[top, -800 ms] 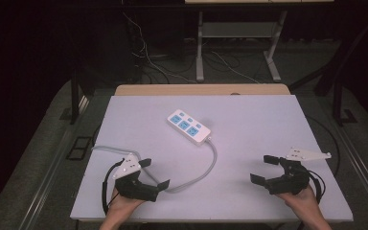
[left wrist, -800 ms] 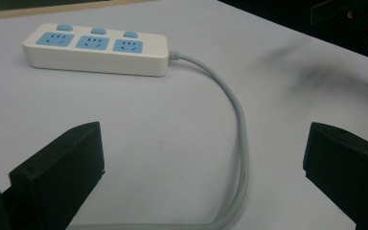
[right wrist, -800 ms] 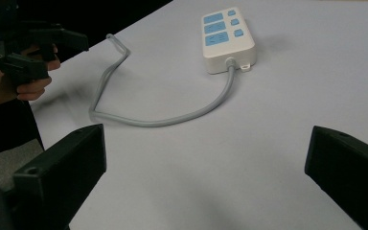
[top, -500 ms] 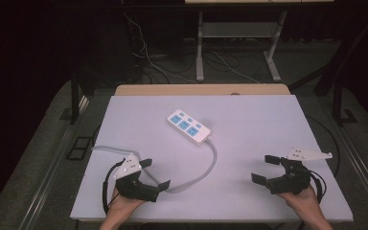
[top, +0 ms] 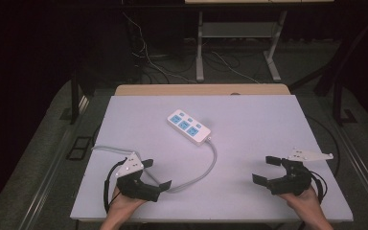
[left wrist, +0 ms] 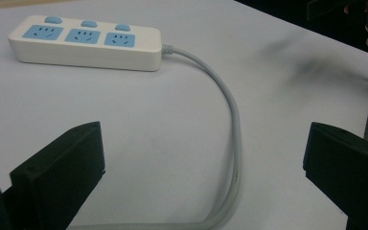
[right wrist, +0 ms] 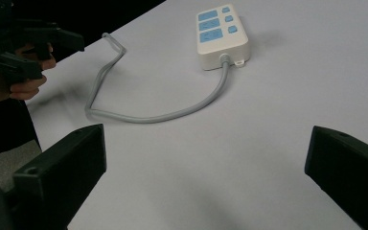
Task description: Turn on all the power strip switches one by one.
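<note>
A white power strip (top: 189, 127) with blue sockets lies at the middle of the white table (top: 268, 120). Its grey cable (top: 214, 160) curves toward the near left and then doubles back to the table's left edge. My left gripper (top: 157, 173) rests near the front left with its jaws open. In the left gripper view the cable (left wrist: 235, 139) lies on the table between the spread jaws, untouched, and the strip (left wrist: 84, 42) sits farther off. My right gripper (top: 264, 169) stands open near the front right with nothing in it. The right gripper view shows the strip (right wrist: 219, 36) ahead and the left gripper (right wrist: 28, 43) at upper left.
A wooden strip (top: 201, 89) runs along the table's far edge. Behind it, on the dark floor, stand metal stand legs (top: 200, 48) among loose cables (top: 148, 57). A black cable (top: 330, 143) trails past the table's right edge.
</note>
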Action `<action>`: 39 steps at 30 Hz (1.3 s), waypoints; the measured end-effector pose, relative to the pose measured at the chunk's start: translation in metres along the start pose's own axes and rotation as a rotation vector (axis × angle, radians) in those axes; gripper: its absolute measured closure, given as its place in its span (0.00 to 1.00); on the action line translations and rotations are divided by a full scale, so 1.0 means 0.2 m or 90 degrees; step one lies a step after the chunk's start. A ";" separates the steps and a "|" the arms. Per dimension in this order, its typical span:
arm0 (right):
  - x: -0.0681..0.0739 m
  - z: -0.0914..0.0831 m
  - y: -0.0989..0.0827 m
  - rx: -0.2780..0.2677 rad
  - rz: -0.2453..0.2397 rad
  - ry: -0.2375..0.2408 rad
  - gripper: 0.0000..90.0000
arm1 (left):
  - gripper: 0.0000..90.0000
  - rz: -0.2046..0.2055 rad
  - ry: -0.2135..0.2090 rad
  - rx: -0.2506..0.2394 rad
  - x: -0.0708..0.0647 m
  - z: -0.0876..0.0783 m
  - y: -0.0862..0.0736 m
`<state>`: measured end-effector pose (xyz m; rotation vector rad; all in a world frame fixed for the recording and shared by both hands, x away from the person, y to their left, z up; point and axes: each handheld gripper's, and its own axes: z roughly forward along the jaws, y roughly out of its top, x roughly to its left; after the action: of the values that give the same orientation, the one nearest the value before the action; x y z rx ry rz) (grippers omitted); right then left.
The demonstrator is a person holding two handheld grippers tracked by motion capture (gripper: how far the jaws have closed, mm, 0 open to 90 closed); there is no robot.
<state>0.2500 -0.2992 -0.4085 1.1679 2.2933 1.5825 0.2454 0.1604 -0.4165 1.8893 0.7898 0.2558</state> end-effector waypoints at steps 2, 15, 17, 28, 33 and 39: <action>0.00 0.00 0.00 0.001 0.001 -0.001 0.00 | 0.00 0.000 -0.004 0.002 0.00 0.00 0.01; -0.01 -0.01 -0.01 0.001 0.006 -0.005 0.01 | 0.00 0.002 -0.017 0.039 0.02 0.01 0.08; -0.01 -0.01 -0.01 0.002 0.005 -0.007 0.00 | 0.00 0.004 -0.022 0.046 0.02 0.02 0.11; -0.02 -0.02 -0.01 -0.001 0.007 -0.013 0.00 | 0.00 0.007 -0.033 0.063 0.07 0.05 0.22; -0.03 -0.03 -0.01 -0.003 0.008 -0.014 0.00 | 0.00 0.006 -0.037 0.067 0.08 0.07 0.26; -0.02 -0.03 -0.01 -0.003 0.008 -0.015 0.00 | 0.00 0.013 -0.042 0.077 0.10 0.11 0.31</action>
<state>0.2491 -0.3074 -0.4094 1.1959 2.2707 1.5682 0.2964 0.1407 -0.3745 2.0094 0.7562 0.1608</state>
